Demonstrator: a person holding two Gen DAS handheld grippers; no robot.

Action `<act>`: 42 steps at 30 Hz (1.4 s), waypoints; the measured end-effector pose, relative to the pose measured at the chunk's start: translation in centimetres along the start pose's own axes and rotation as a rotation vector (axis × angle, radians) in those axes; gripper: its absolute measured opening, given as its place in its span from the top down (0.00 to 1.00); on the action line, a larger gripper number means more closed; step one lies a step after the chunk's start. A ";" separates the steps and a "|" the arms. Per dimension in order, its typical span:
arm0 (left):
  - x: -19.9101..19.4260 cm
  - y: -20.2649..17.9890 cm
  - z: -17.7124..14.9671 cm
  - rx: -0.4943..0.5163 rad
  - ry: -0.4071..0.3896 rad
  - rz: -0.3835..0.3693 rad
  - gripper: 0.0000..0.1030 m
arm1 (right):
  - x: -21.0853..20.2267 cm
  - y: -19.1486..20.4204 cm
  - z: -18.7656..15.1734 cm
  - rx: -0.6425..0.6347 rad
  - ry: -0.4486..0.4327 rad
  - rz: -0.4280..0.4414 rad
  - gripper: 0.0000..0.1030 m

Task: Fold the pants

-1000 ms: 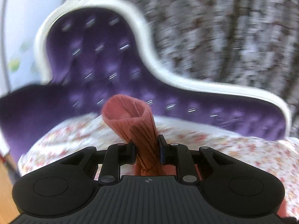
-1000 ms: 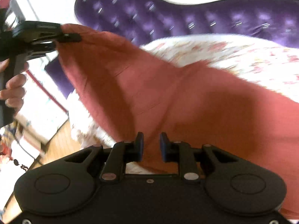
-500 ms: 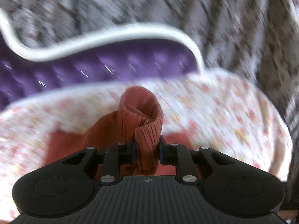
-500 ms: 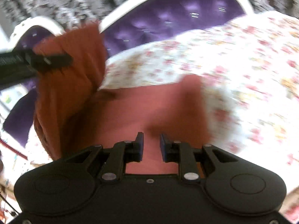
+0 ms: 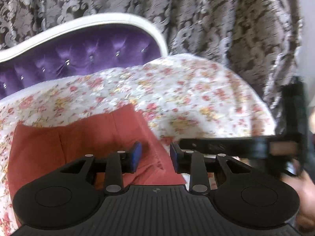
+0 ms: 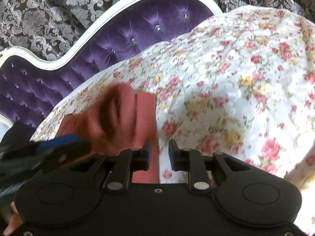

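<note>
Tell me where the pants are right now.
The rust-red pants lie on the floral bedspread, lower left in the left wrist view, below the purple headboard, under the open left gripper.

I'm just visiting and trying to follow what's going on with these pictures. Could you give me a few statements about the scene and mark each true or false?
1. The left gripper is clamped on the cloth. False: its jaws stand apart, gripping nothing.
2. The rust-red fabric pants lie on a white floral bedspread. True.
3. The tufted headboard is green. False: it is purple velvet with a white frame.
4. The right gripper has its jaws apart. True.
5. A patterned grey curtain hangs behind the bed. True.
</note>
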State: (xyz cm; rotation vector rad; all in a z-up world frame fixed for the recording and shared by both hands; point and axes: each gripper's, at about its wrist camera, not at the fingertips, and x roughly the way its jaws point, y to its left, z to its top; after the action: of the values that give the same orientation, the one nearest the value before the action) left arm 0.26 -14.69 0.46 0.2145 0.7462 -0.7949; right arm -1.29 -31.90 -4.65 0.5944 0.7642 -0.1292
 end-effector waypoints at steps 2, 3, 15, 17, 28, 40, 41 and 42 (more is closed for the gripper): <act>-1.3 0.7 -0.1 -0.001 -0.037 0.014 0.70 | -0.2 0.1 0.5 -0.001 -0.012 -0.004 0.69; -1.8 1.3 -0.1 -0.016 -0.045 0.026 0.70 | -0.1 0.3 0.7 -0.003 -0.016 0.001 0.69; 1.2 14.3 -3.8 -0.332 0.159 0.286 0.71 | 2.8 3.9 1.8 -0.033 0.008 0.122 0.49; 2.1 14.6 -5.4 -0.323 0.229 0.248 0.71 | 3.7 4.1 1.7 -0.026 0.034 0.128 0.49; 1.3 14.8 -7.9 -0.340 0.182 0.192 0.70 | 5.4 3.7 0.5 -0.003 0.076 0.101 0.48; 0.9 15.1 -7.9 -0.360 0.172 0.184 0.70 | 4.8 3.8 -0.7 -0.034 0.066 0.027 0.36; 0.9 15.1 -7.9 -0.361 0.171 0.184 0.71 | 5.1 3.6 -0.7 -0.020 0.070 0.034 0.33; 0.9 15.1 -7.9 -0.363 0.170 0.184 0.71 | 5.3 3.5 -0.7 -0.009 0.068 0.046 0.31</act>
State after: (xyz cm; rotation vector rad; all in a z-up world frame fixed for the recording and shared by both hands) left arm 7.26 -1.23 -7.30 0.0226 1.0019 -0.4593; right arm 3.23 -28.04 -7.07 0.6094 0.8163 -0.0632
